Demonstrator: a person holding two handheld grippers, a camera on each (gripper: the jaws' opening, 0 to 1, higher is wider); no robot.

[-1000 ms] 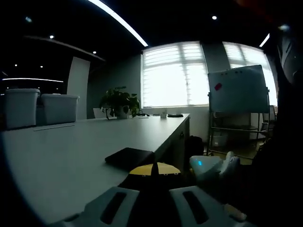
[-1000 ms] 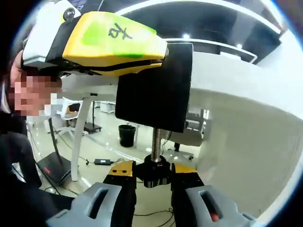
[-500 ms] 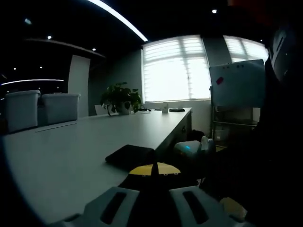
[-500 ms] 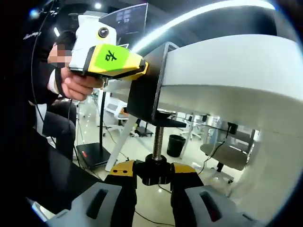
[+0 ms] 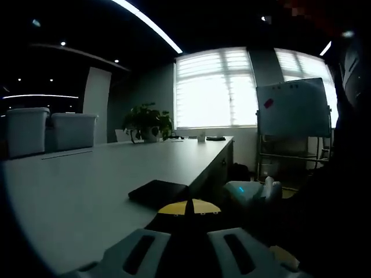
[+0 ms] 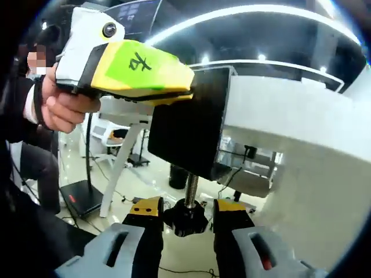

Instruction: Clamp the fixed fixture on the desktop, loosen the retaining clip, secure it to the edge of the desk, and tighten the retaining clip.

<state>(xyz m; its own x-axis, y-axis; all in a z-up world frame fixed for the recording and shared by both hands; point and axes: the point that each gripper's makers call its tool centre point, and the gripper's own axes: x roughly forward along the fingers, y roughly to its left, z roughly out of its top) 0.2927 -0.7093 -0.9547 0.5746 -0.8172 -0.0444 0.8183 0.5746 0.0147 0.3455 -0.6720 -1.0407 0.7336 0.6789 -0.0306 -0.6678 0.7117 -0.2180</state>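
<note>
The black clamp fixture (image 6: 194,130) sits over the edge of the white desk (image 6: 301,133), its screw knob (image 6: 186,219) pinched between the jaws of the right gripper (image 6: 186,223). The left gripper (image 6: 124,72), held in a hand (image 6: 64,110), has its jaws clenched on the fixture's top. Two white lidded bins (image 5: 46,130) stand far back on the desk; their contents cannot be seen.

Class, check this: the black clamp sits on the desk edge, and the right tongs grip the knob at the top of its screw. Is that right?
Not quite. In the right gripper view the right tongs grip the knob at the bottom of the screw, beneath the desk. The black clamp does sit on the desk edge.
</note>
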